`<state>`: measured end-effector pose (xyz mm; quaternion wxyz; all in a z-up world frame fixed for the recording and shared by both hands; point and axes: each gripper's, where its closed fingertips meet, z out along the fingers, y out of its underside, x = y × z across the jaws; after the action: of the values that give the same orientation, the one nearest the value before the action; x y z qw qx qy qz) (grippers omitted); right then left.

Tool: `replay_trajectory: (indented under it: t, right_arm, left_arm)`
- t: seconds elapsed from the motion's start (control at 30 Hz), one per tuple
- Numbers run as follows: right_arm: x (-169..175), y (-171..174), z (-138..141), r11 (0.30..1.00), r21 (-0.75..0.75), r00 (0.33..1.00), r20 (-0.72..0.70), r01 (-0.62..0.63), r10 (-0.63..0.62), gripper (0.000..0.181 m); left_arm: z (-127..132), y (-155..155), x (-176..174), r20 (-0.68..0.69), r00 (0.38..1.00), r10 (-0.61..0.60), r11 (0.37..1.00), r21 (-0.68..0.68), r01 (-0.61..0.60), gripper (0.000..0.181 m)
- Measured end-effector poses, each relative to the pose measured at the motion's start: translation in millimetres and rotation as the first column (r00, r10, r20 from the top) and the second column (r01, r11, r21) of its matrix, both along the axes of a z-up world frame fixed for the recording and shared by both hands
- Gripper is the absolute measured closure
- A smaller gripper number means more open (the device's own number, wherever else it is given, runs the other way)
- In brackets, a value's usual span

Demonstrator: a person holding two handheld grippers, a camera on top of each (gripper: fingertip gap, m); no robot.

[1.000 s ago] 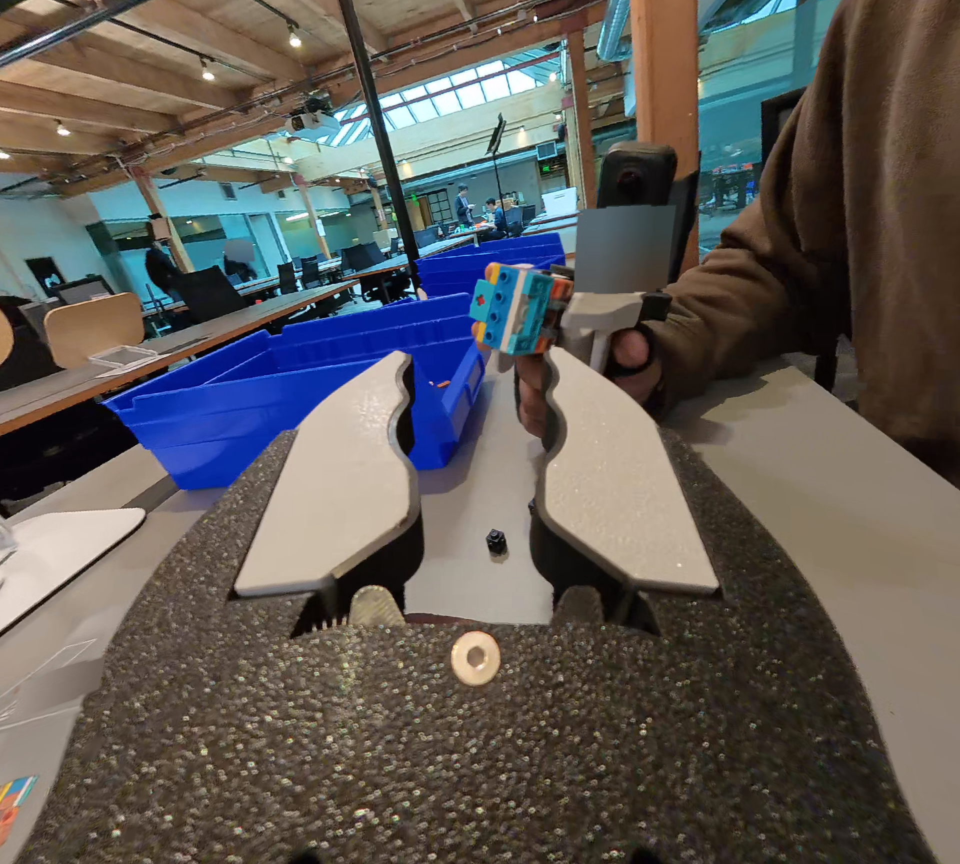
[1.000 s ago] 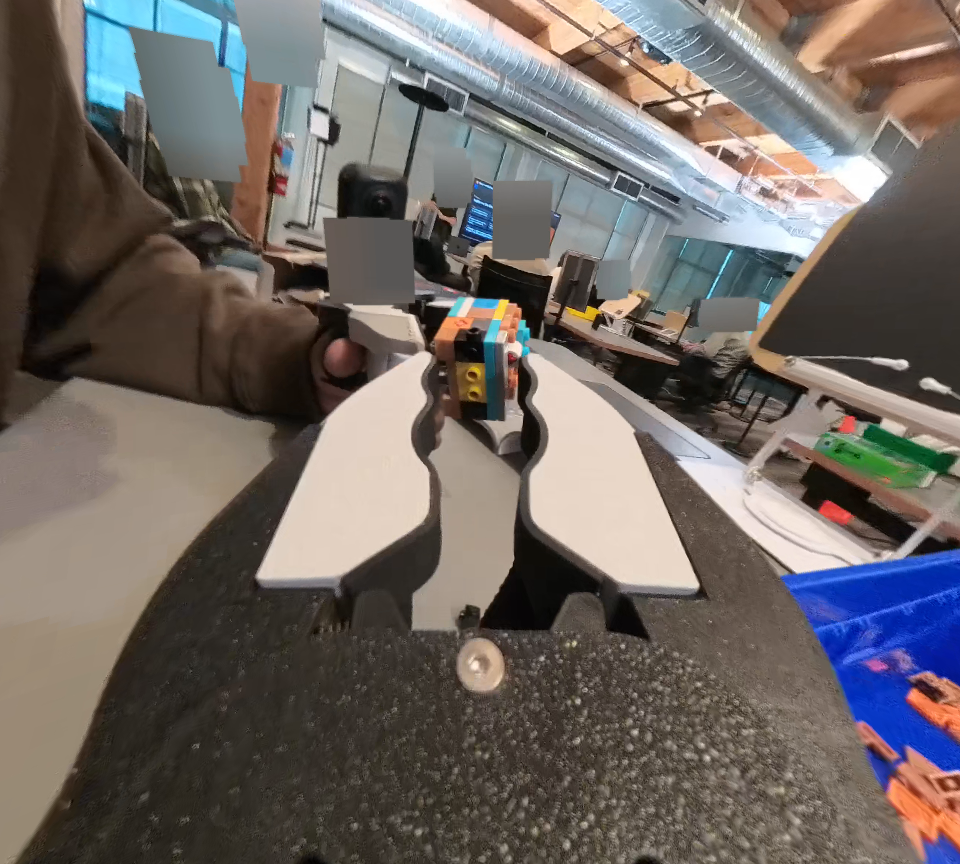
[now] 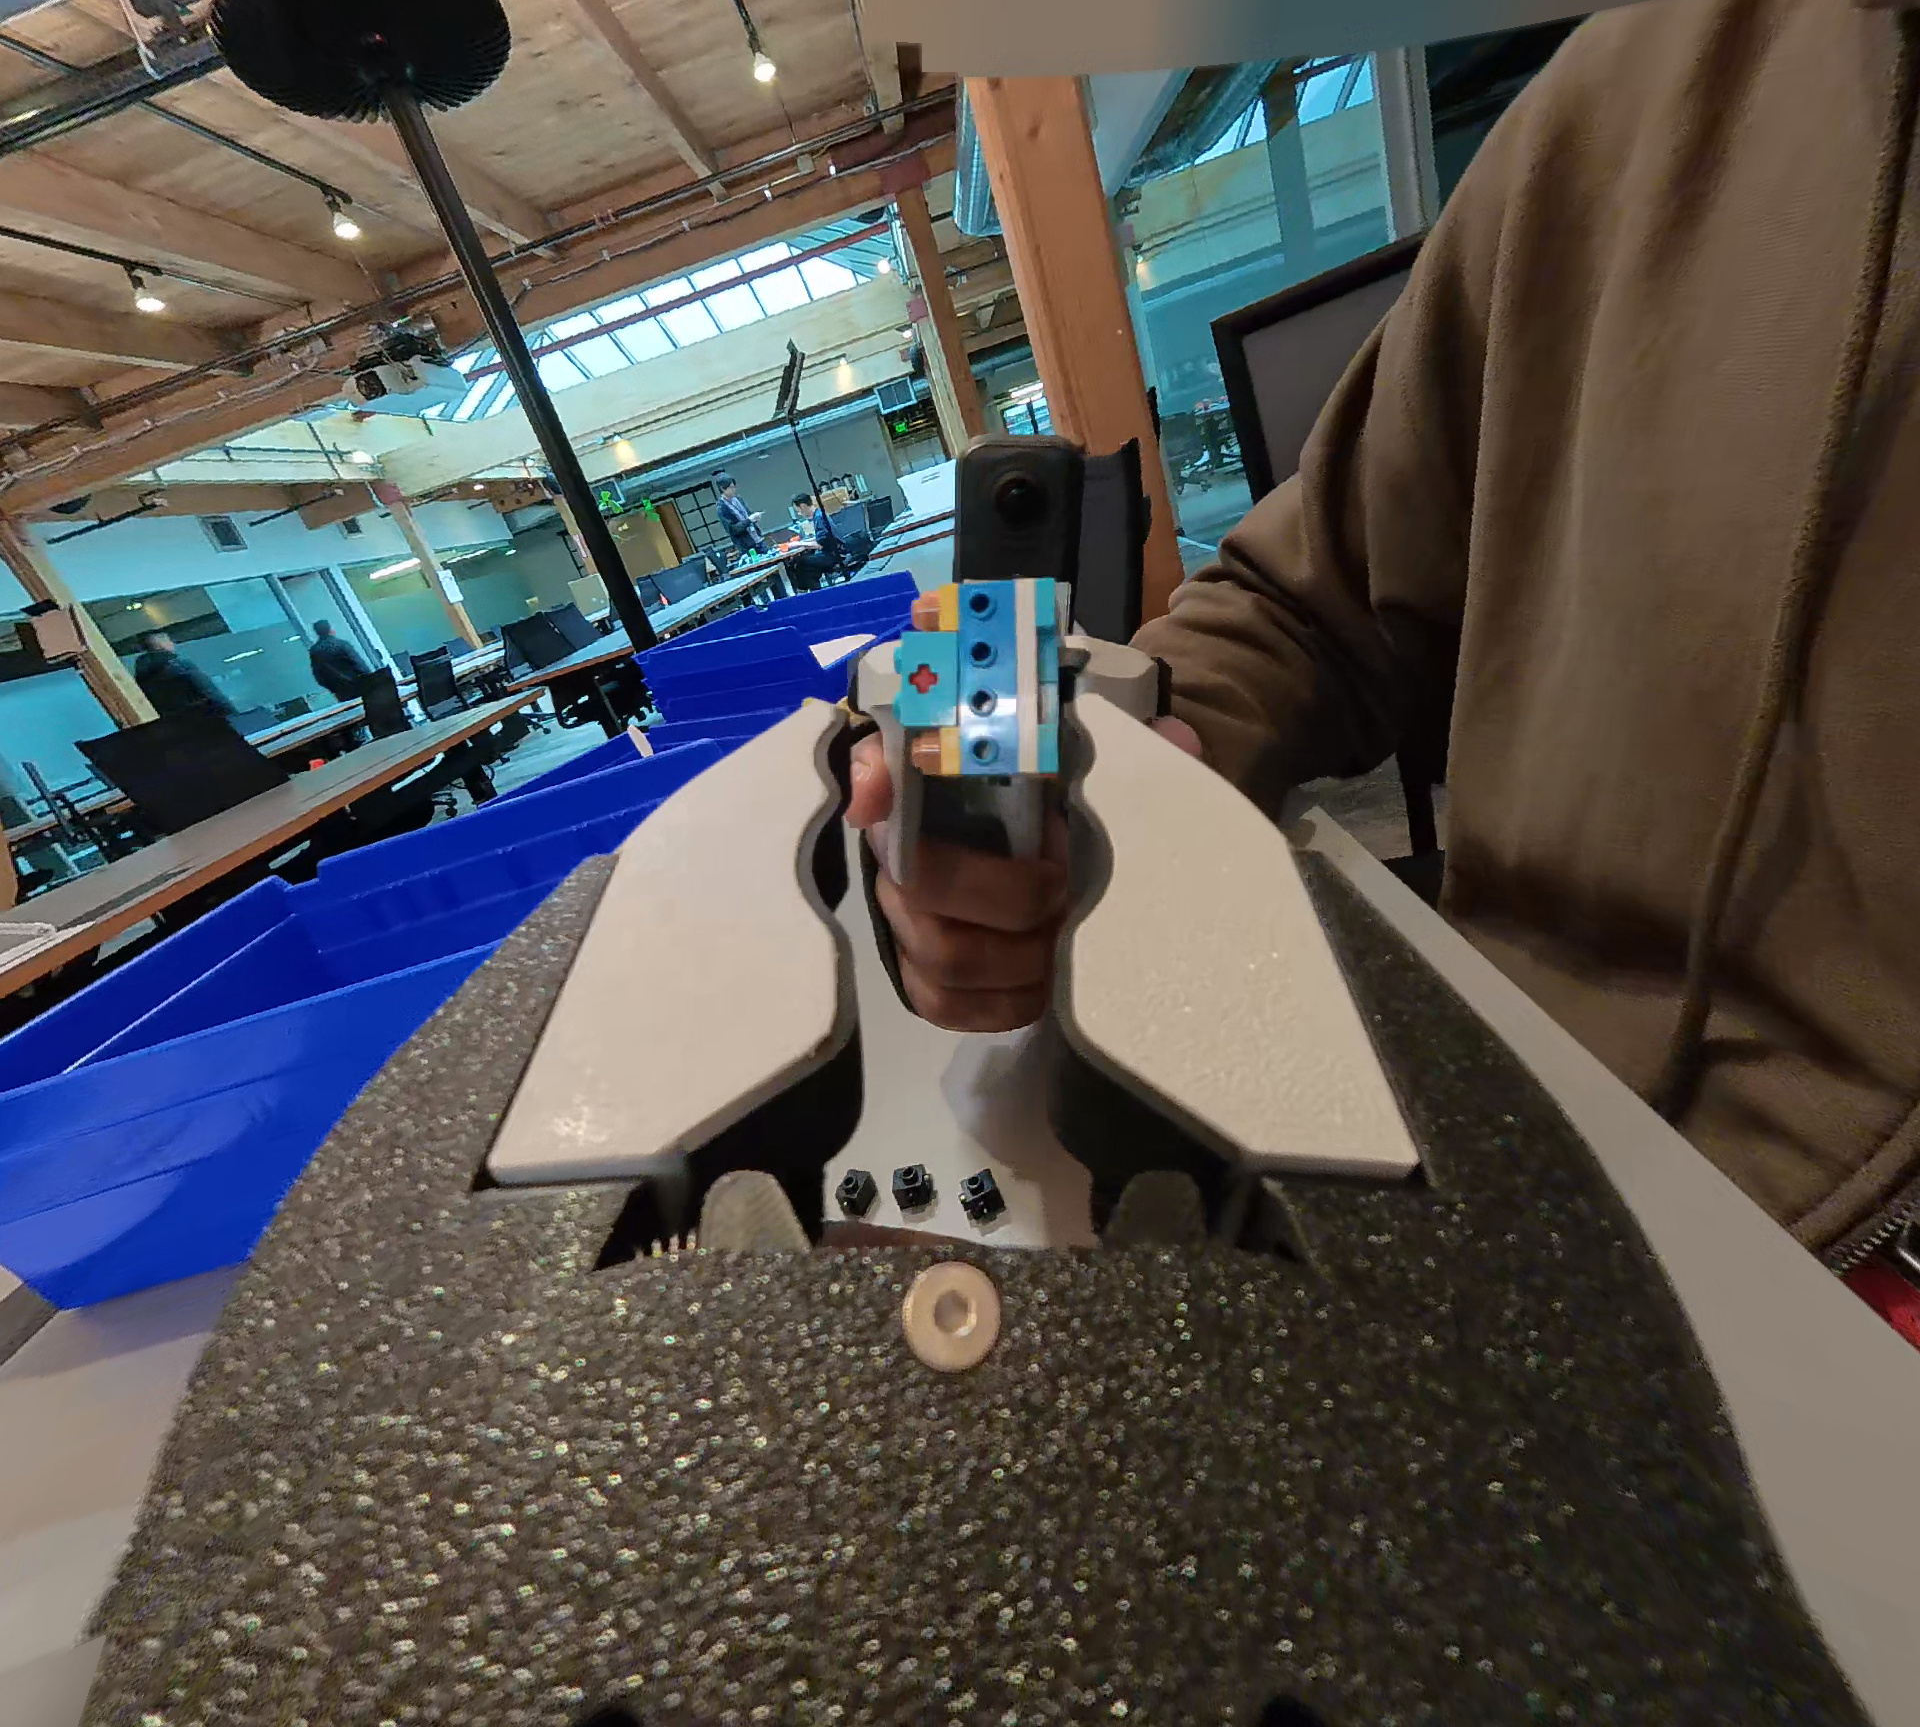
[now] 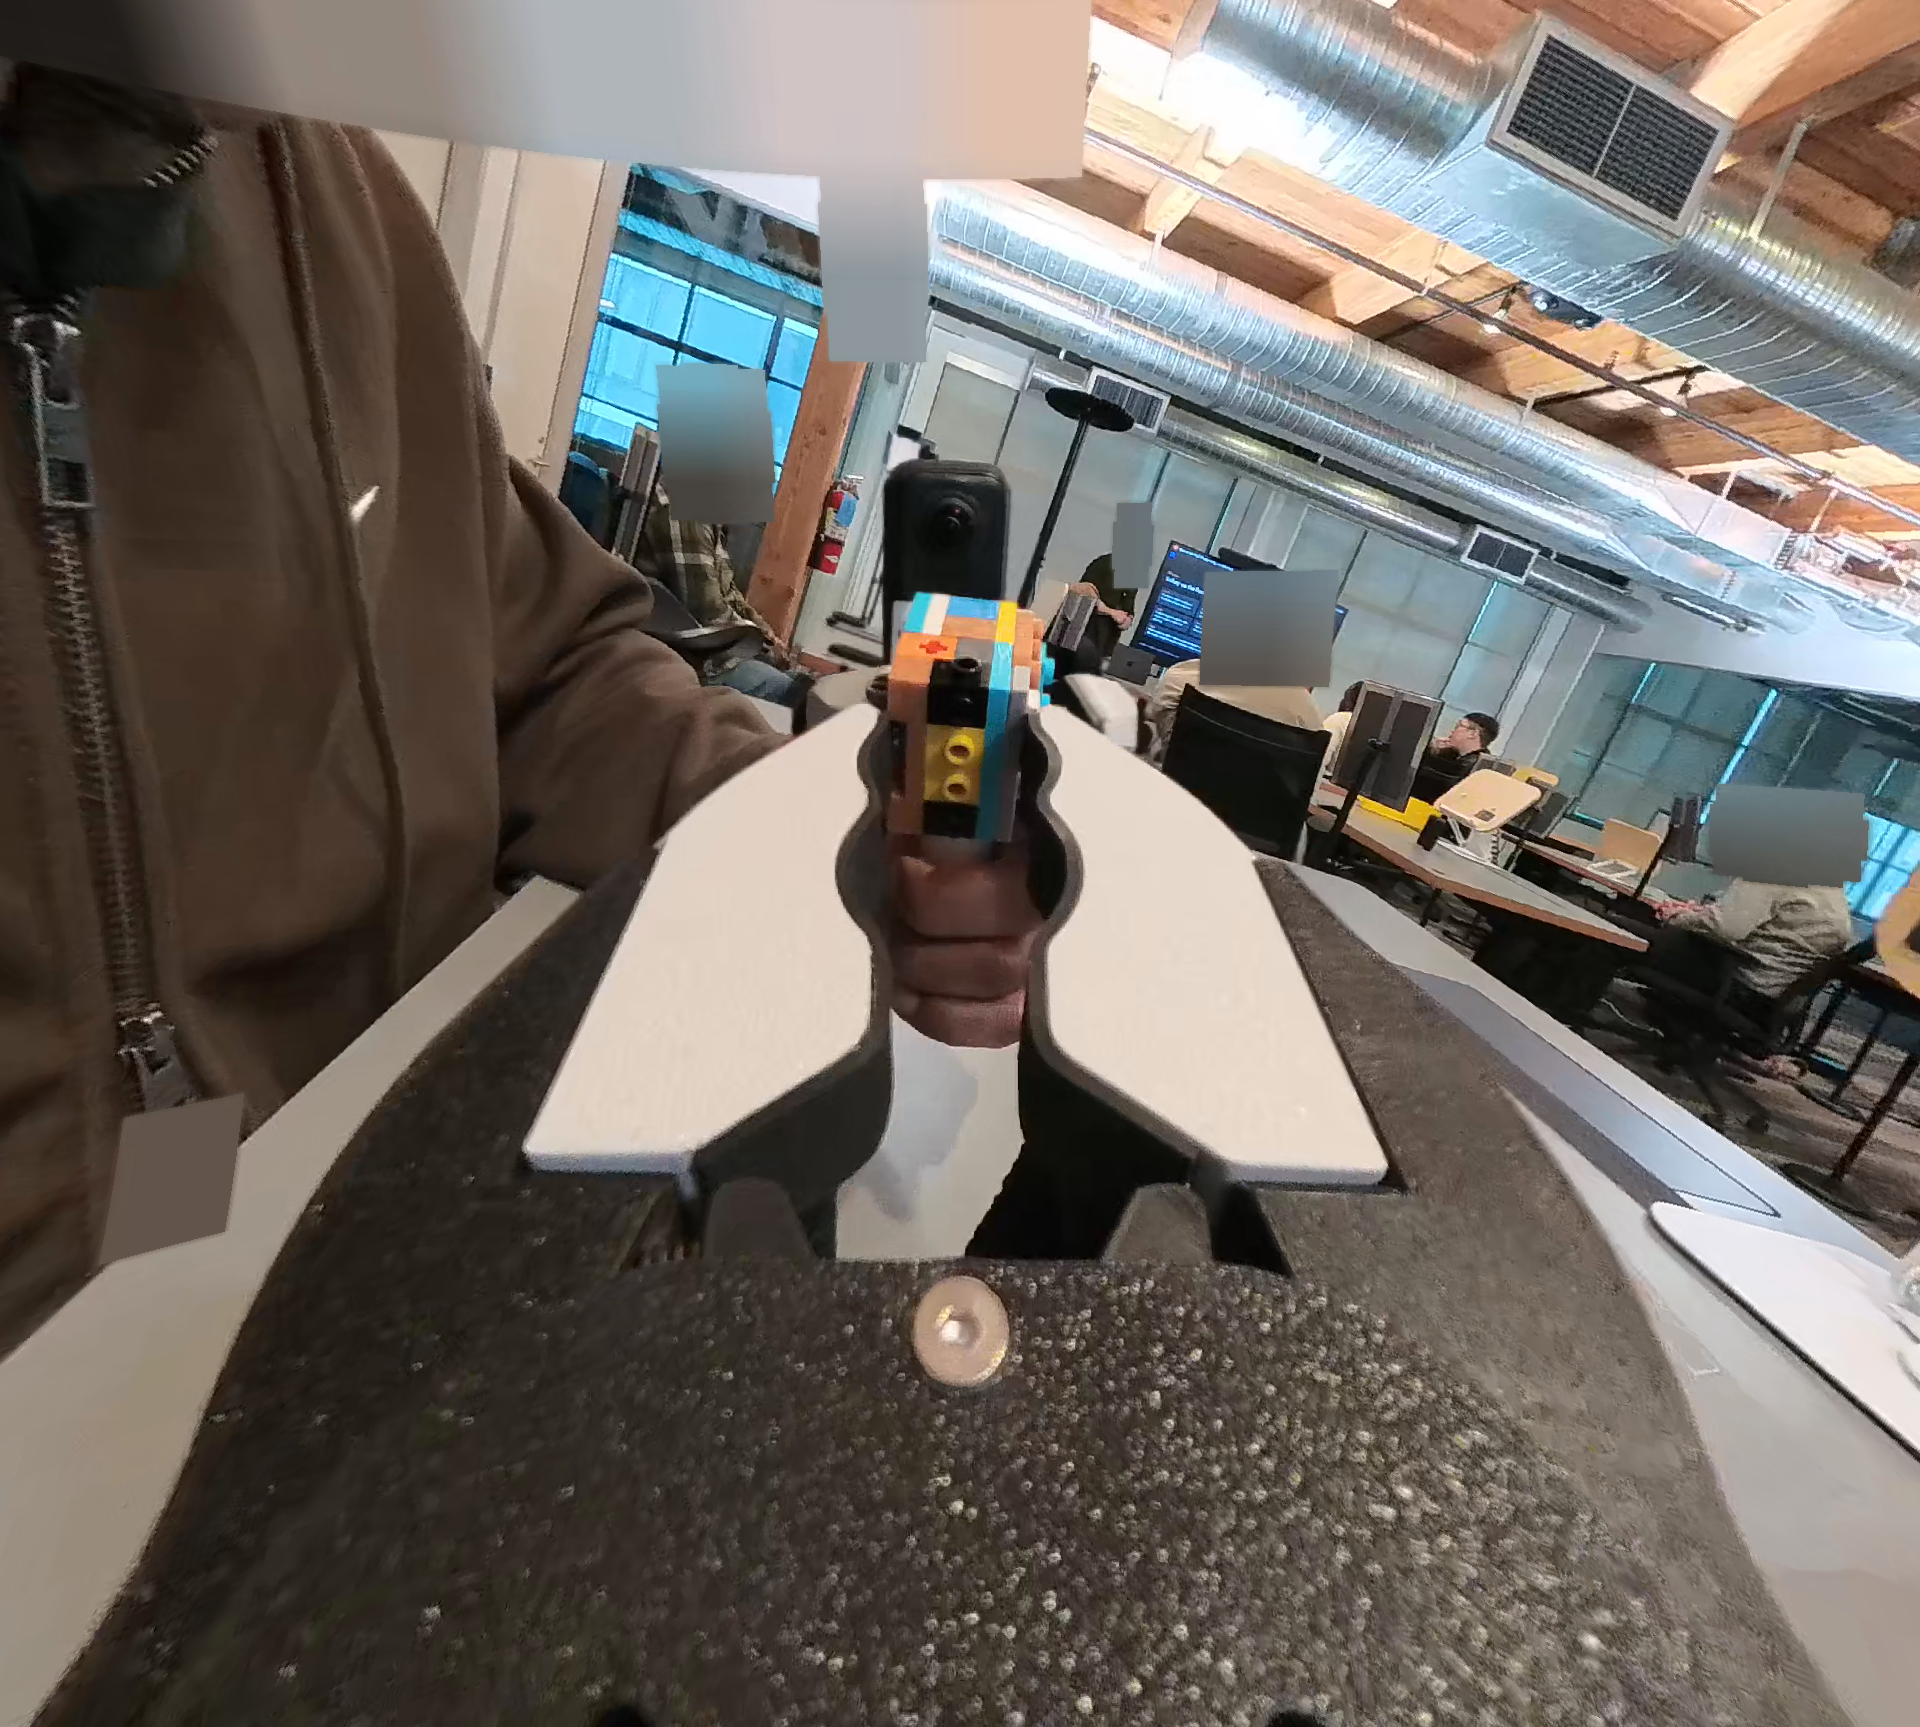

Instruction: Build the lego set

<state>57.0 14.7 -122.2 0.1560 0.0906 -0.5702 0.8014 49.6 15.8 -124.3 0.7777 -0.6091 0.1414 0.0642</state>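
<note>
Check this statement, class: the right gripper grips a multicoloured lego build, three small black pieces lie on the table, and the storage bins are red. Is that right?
Not quite: the storage bins are blue, not red, as the left wrist view shows. The rest stands: the right gripper grips the lego build, and three small black pieces lie on the table.

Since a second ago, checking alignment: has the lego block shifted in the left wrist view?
Yes. The lego block moved right, from over the blue bins to between the left hand-held gripper fingers.
</note>
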Motion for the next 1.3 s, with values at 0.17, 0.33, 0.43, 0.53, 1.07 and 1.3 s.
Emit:
replay_trajectory:
  t: [0.17, 0.33, 0.43, 0.53, 1.07, 1.3]
  right_arm:
    - [-9.9, 2.8, -4.3, 1.0, -0.011, 0.999, 0.054, 0.0, 0.001, 0.158]
    - [-17.3, 2.8, -8.3, 1.0, -0.005, 0.997, 0.082, 0.01, -0.01, 0.158]
    - [-20.3, 2.9, -9.1, 1.0, -0.005, 0.996, 0.093, 0.015, -0.014, 0.158]
    - [-20.7, 2.7, -9.2, 1.0, -0.008, 0.996, 0.089, 0.016, -0.015, 0.158]
    - [-29.9, 2.9, -6.5, 0.997, -0.013, 0.992, 0.108, 0.071, -0.069, 0.159]
    - [-28.6, 3.1, -3.3, 0.997, -0.026, 0.991, 0.109, 0.077, -0.074, 0.16]
  left_arm:
    - [-2.8, 2.2, -5.8, 0.007, 0.999, 0.039, 0.999, 0.003, -0.039, 0.151]
    - [-7.4, 2.7, -14.3, 0.035, 0.997, 0.069, 0.997, -0.021, -0.069, 0.151]
    - [-9.0, 3.1, -17.7, 0.052, 0.995, 0.081, 0.996, -0.046, -0.079, 0.152]
    - [-10.2, 3.5, -18.3, 0.073, 0.994, 0.076, 0.995, -0.065, -0.071, 0.152]
    - [-8.8, 4.0, -25.5, 0.146, 0.986, 0.074, 0.997, -0.035, -0.07, 0.152]
    - [-7.4, 4.4, -22.2, 0.176, 0.984, 0.025, 1.0, 0.003, -0.026, 0.145]
